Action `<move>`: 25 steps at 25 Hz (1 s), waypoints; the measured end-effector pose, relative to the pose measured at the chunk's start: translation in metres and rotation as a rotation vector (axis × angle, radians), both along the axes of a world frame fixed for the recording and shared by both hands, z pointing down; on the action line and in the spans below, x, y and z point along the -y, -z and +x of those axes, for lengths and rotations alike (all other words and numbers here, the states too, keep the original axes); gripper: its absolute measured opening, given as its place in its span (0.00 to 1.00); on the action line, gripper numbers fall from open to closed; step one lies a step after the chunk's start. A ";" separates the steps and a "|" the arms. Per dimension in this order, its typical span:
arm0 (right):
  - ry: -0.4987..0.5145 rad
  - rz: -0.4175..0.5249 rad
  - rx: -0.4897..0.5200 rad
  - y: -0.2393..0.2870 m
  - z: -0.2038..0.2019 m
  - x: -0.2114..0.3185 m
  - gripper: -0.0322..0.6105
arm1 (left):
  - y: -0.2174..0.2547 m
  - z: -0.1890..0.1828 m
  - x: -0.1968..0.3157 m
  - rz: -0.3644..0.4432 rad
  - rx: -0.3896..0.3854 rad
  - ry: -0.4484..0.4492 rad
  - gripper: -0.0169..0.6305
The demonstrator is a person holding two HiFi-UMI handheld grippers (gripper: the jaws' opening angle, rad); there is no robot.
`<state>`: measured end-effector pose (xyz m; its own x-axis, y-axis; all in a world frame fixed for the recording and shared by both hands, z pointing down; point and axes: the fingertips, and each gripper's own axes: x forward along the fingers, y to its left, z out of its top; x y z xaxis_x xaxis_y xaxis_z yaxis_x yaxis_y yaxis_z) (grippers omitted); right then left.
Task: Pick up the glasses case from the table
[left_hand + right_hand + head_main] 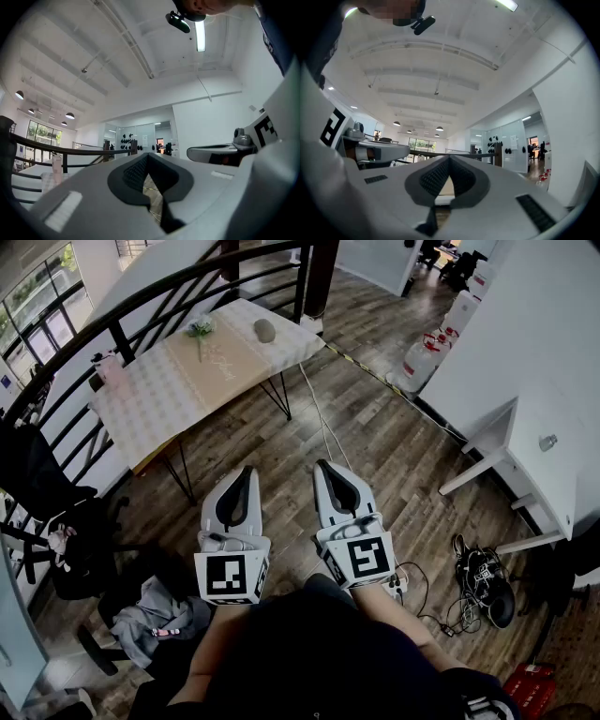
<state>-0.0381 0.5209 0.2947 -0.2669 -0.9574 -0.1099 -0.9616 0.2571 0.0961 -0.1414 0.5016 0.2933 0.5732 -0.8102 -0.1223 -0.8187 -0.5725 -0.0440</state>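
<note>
Left gripper (247, 472) and right gripper (323, 467), fingers shut and empty, face the glasses case (264, 330) at 12 o'clock, probably light and rigid, best pinched across its middle.

Open wood floor (394, 456) stretches from the left tool (248, 471) and right tool (322, 465) to the counter (159, 399) at the far left, crossed only by a thin pale cord (323, 427). The counter's near and right edges stand free. A dark railing (141, 310) curves close behind its far side, and a dark post (319, 277) rises by its far right corner. On top, a flower vase (200, 329) and a pink object (111, 367) stand well apart. A white desk (534, 427) walls off the right. Cables (422, 592) litter the near right floor, and a cluttered chair (66, 540) fills the near left.
</note>
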 end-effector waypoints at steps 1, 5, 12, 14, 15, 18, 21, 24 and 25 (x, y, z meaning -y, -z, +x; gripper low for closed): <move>-0.003 -0.001 0.007 0.000 0.001 0.002 0.06 | 0.001 0.000 0.001 -0.001 -0.001 0.002 0.04; -0.003 -0.012 0.038 0.000 0.004 0.009 0.06 | 0.002 0.001 0.007 -0.006 -0.003 -0.003 0.04; 0.041 -0.081 0.056 -0.024 0.000 0.018 0.21 | -0.023 0.008 0.015 -0.073 -0.016 -0.027 0.04; 0.040 -0.096 0.075 -0.032 0.004 0.025 0.22 | -0.028 0.014 0.020 -0.082 -0.005 -0.040 0.04; 0.040 -0.099 0.080 -0.035 0.006 0.030 0.22 | -0.029 0.016 0.024 -0.082 -0.005 -0.041 0.04; 0.050 -0.103 0.083 -0.040 0.008 0.052 0.23 | -0.030 0.016 0.045 -0.082 -0.009 -0.024 0.04; 0.051 -0.121 0.073 -0.041 0.013 0.082 0.24 | -0.027 0.017 0.075 -0.079 -0.008 -0.006 0.04; 0.040 -0.130 0.069 -0.040 0.027 0.117 0.25 | -0.024 0.027 0.109 -0.072 -0.015 -0.003 0.04; 0.040 -0.129 0.066 -0.039 0.032 0.129 0.25 | -0.023 0.032 0.121 -0.070 -0.022 -0.004 0.04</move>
